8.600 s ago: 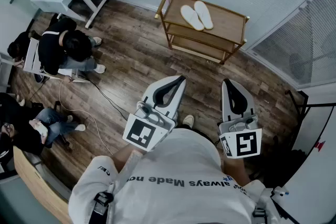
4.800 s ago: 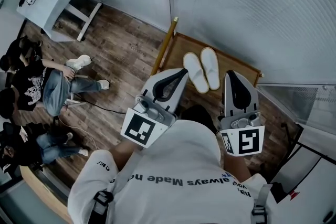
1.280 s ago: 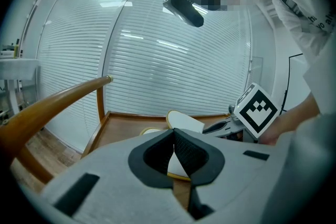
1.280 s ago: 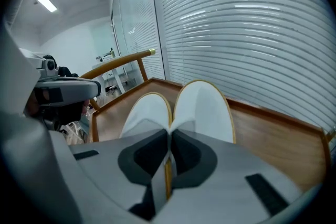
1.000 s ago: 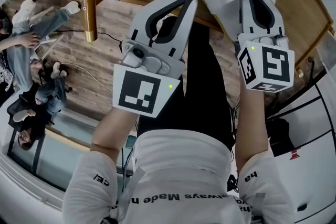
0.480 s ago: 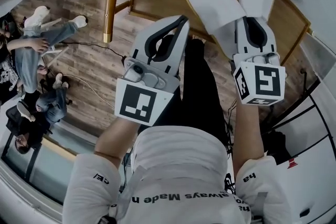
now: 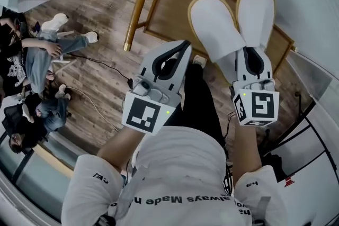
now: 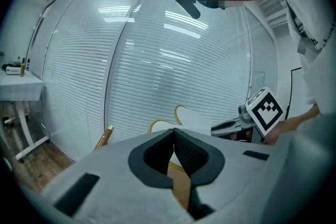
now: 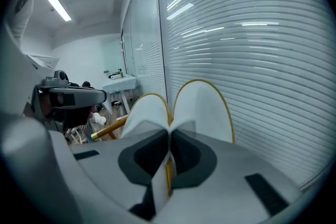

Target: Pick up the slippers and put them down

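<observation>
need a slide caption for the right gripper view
Right gripper shut on a pair of white slippers, held up before window blinds.

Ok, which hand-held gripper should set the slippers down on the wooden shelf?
Right. The right hand-held gripper is shut on both slippers, pinching them together over the wooden shelf. The left hand-held gripper is shut with nothing between its jaws, beside the shelf.
</observation>
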Demonstrator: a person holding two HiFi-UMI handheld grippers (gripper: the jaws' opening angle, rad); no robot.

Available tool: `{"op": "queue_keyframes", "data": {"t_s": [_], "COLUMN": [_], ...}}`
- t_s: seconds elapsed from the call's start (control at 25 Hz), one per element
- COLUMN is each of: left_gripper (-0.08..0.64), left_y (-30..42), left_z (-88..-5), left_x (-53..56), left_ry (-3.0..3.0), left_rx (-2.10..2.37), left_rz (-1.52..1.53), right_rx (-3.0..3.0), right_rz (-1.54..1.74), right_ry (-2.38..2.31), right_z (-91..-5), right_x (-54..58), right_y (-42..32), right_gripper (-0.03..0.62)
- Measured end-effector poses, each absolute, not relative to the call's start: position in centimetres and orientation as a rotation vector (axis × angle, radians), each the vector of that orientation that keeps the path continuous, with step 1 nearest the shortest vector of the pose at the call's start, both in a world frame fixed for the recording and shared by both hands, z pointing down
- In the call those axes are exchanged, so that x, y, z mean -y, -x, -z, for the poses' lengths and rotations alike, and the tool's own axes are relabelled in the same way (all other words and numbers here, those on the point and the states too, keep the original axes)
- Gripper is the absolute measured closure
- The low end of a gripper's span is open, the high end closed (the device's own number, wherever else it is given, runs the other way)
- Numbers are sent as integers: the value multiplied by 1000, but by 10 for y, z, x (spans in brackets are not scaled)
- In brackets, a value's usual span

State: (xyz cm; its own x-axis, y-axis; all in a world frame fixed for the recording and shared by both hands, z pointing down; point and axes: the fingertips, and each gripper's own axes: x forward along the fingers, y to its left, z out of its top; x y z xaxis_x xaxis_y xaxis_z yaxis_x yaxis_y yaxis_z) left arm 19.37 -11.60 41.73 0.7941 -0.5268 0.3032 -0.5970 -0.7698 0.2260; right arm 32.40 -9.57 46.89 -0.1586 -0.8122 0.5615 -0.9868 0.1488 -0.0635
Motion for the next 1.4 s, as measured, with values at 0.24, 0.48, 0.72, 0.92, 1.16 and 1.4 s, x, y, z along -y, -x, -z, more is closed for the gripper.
{"op": "queue_keyframes", "data": {"t_s": [0.24,0.48,0.72,0.92,1.16,1.4], "left_gripper": [549,549,549,549,549,549], "left_y": [-190,-193,-180,-176,-177,-177], "left_z": [-369,-315,-268,-234,-188,-150], "left_x": [113,110,105,98,84,65], "left_ry": [-2698,-2759,-2751,-2779,-2798,-2829], "left_rx": [875,880,924,950,961,976], "left_rz": [-291,-251,-172,-118,-33,13], "right_rx": [2095,2131,2189,2219,2287,2316], "right_rz": [-572,-514,-446,-387,-335,-282], "right_ry": [-1740,-1776,-1809,-1818,-1822,-1820], "right_z": [-415,-354,-295,-251,-201,-165], "right_x": [98,95,93,90,71,50], "right_y": [-324,-328,-326,-321,-315,-319], "right_gripper": [569,569,569,569,569,569]}}
